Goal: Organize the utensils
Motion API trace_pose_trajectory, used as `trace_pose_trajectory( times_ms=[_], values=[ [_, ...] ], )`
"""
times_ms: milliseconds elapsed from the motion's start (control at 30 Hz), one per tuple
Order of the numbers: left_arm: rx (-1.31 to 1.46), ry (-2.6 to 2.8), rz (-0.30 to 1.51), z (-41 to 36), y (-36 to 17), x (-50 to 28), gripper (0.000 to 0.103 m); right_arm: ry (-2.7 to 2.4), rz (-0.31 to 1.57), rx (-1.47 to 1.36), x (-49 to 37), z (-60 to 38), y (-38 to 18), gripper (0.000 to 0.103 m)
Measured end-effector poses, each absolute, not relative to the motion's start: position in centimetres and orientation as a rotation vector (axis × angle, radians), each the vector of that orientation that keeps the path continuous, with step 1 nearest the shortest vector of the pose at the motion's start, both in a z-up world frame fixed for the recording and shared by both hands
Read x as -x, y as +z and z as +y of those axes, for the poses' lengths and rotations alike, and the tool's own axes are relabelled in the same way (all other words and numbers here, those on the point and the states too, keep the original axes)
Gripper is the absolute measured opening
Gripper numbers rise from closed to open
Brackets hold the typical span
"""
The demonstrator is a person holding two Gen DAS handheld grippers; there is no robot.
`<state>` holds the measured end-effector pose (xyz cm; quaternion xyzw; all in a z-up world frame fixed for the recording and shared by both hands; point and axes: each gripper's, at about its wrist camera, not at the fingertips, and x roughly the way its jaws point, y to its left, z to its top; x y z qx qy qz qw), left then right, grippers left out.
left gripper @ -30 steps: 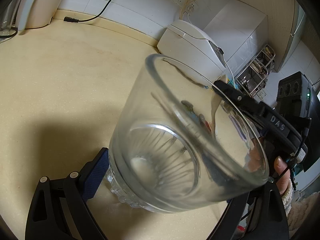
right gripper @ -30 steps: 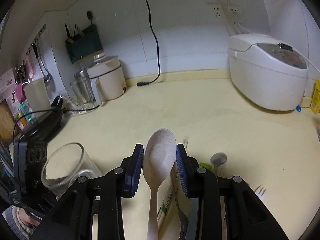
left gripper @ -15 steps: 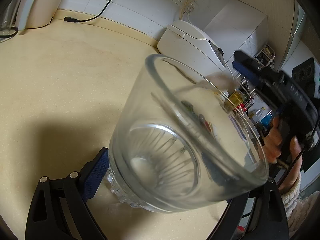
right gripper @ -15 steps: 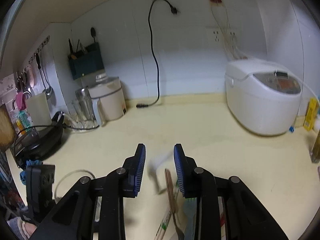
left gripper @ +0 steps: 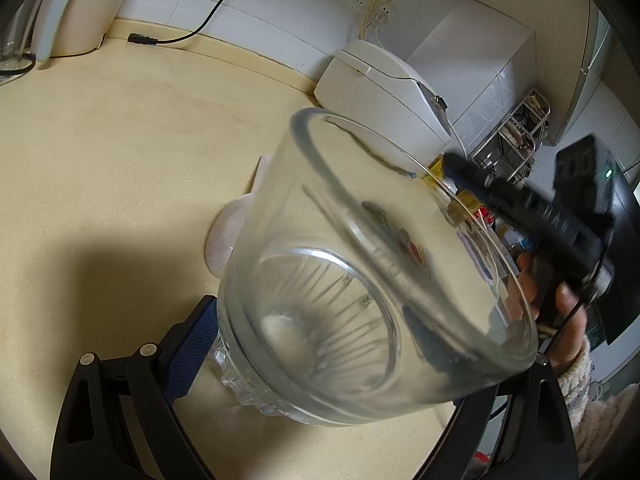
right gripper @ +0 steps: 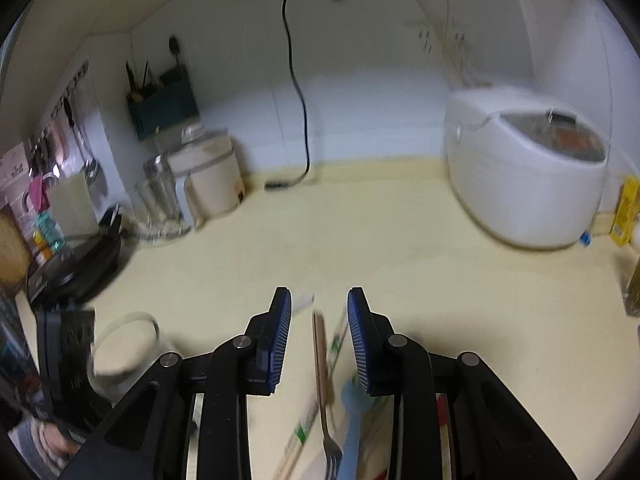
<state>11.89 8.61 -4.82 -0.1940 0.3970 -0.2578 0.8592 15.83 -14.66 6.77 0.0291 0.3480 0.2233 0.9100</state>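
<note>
A clear glass [left gripper: 360, 280] is tilted with its mouth toward the camera, and my left gripper [left gripper: 324, 328] is shut on its ribbed base. The left blue pad [left gripper: 188, 344] presses the base; the other finger is hidden behind the glass. A pale blurred spoon [left gripper: 228, 236] shows just left of the glass. A hand holds my right gripper [left gripper: 460, 166] beyond the rim at the right. In the right wrist view the right gripper [right gripper: 318, 300] is open with nothing between its pads. Under it lie a wooden-handled fork [right gripper: 320, 364] and wrapped chopsticks [right gripper: 336, 344]. The glass [right gripper: 124, 344] stands at lower left.
A white rice cooker [right gripper: 528, 176] stands at the back right of the beige counter [right gripper: 360, 240]. A beige kettle [right gripper: 208, 176], jars and a black appliance [right gripper: 76, 268] line the left. A black cord plug [right gripper: 276, 185] lies by the back wall.
The pale spoon that lay between the right pads is gone from between them. The right gripper has pulled up and back over the other utensils. The glass and left gripper have not moved.
</note>
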Motion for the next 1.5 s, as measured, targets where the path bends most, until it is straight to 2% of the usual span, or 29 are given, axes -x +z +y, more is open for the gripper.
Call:
trace_pose_trajectory(
  times_ms=[200, 433, 733, 933, 1267, 1500],
  values=[
    [0.408, -0.541, 0.833, 8.6, -4.8, -11.9, 0.094, 0.477, 0.809, -0.070, -15.9, -15.4, 4.0, 0.030],
    [0.407, -0.541, 0.834, 8.5, -4.8, -11.9, 0.094, 0.646, 0.949, -0.070, -19.5, -10.2, 1.4, 0.030],
    [0.414, -0.545, 0.832, 8.5, -4.7, -11.9, 0.094, 0.781, 1.008, -0.007, -25.2, -3.3, 0.2, 0.030],
    [0.415, -0.546, 0.832, 8.2, -4.7, -11.8, 0.094, 0.853, 1.102, 0.109, -25.4, -1.7, -2.5, 0.030],
    [0.420, -0.547, 0.831, 8.0, -4.7, -12.0, 0.094, 0.736, 1.030, 0.340, -21.6, -6.4, -0.6, 0.030],
    [0.421, -0.547, 0.831, 8.0, -4.7, -12.0, 0.094, 0.600, 0.903, 0.031, -19.4, -13.5, 4.1, 0.030]
  ],
)
